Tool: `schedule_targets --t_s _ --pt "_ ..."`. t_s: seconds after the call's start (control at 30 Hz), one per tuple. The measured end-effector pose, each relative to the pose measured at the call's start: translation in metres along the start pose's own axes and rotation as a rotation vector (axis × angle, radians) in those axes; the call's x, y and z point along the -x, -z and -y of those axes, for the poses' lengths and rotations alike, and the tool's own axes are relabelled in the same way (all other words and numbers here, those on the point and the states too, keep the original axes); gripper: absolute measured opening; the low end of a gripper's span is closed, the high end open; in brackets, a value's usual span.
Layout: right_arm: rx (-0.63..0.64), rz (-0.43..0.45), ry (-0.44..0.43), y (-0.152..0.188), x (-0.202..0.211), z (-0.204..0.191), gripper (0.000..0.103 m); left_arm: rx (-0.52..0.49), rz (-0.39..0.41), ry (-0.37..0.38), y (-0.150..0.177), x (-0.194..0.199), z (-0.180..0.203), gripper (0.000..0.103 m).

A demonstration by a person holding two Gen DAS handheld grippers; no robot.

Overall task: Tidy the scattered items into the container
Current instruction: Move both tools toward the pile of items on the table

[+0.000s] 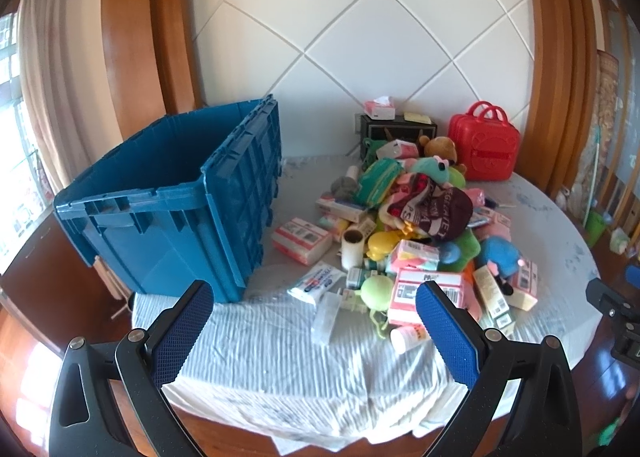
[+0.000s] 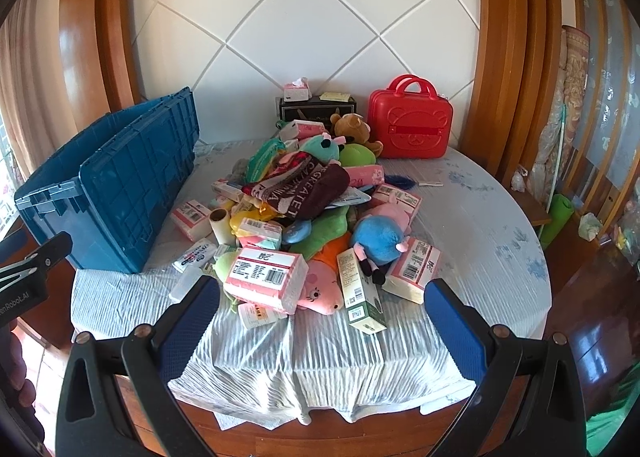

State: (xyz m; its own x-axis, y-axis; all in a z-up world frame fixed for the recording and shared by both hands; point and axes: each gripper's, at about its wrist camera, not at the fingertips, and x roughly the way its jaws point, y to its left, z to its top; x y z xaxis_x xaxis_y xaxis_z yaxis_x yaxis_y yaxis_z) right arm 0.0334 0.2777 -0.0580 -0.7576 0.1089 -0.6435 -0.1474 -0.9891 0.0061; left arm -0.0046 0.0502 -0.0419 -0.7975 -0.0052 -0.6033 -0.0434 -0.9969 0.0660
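A big open blue crate (image 1: 172, 213) stands on the left of the cloth-covered round table (image 1: 280, 353); it also shows in the right wrist view (image 2: 116, 185). A heap of scattered items (image 1: 416, 233) lies to its right: tissue packs, boxes, plush toys, a dark knitted cap (image 2: 308, 189), a blue plush (image 2: 378, 235), a pink tissue pack (image 2: 266, 279). My left gripper (image 1: 314, 311) is open and empty above the table's near edge. My right gripper (image 2: 322, 303) is open and empty in front of the heap.
A red toy suitcase (image 2: 408, 121) and a black box (image 2: 316, 107) with a tissue box on top stand at the back against the white padded wall. Wooden pillars flank the wall. Clutter lies on the floor at the right.
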Motion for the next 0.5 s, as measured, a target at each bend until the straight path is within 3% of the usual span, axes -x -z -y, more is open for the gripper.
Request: schedule_targets --t_s 0.27,0.5 --pt "-0.04 -0.061 0.004 0.011 -0.039 0.044 0.103 -0.008 -0.064 0.007 0.022 -0.049 0.027 0.102" --pt "-0.061 -0.144 -0.014 0.036 -0.094 0.075 0.103 -0.028 -0.187 0.03 0.066 -0.112 0.055 0.102"
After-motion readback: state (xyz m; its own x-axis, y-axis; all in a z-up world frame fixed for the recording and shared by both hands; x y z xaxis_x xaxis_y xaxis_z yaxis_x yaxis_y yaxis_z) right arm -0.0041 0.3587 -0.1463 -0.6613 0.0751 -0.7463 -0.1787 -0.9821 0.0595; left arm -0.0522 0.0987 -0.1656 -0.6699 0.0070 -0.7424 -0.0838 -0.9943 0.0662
